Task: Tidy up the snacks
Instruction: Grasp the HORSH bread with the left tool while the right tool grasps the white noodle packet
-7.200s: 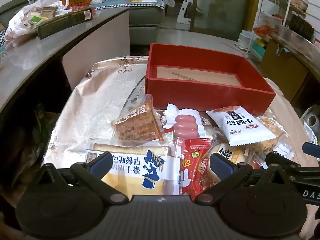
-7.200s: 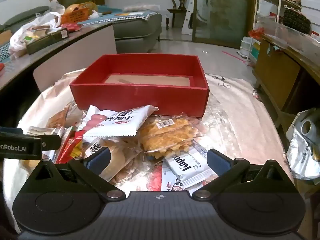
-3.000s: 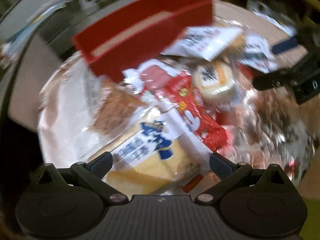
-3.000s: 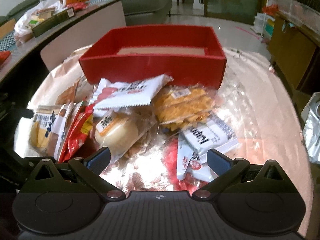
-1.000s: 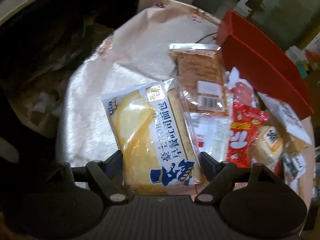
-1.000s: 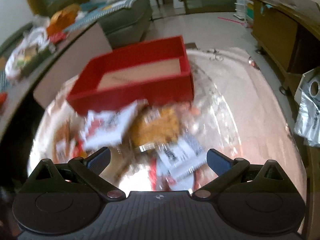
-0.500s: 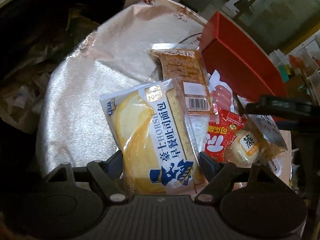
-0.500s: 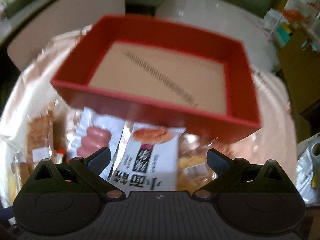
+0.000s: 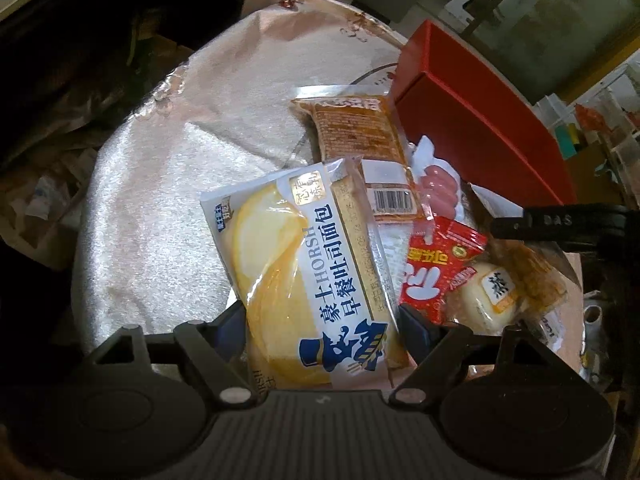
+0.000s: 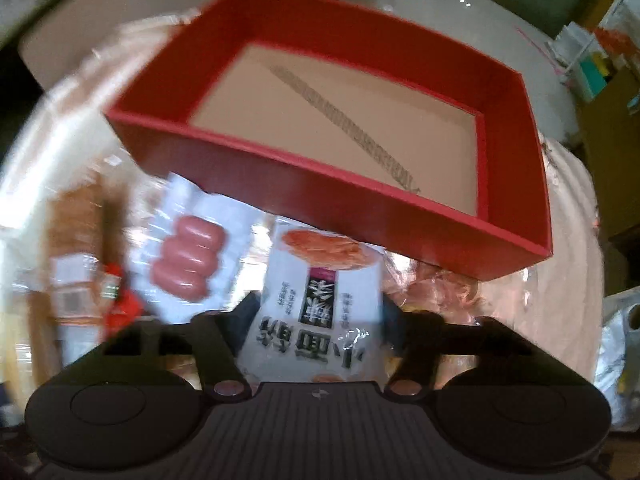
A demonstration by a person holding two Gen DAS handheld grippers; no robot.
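Observation:
My left gripper [image 9: 324, 324] is shut on a yellow bread packet [image 9: 296, 264], its pads against the packet's two long sides. The packet lies on the shiny tablecloth [image 9: 160, 200]. My right gripper [image 10: 320, 312] points down at a white snack packet [image 10: 320, 300] that lies just in front of the red box [image 10: 516, 184]. Its jaws are closing, the packet is between them and the fingers touch its edges. The box is open, with only its brown floor showing. In the left wrist view the red box [image 9: 480, 120] stands at the far right.
A sausage packet [image 10: 188, 264] lies left of the white packet. A brown cake packet [image 9: 360, 136], a red packet [image 9: 436, 268] and a round bun [image 9: 488, 296] crowd the pile. The other gripper's black body [image 9: 560, 222] hangs over them. Dark clutter lies beyond the table's left edge.
My right gripper swung over the pile toward the red box, tipped downward, and its jaws came in from wide open around the white snack packet. The left gripper kept its hold on the bread.

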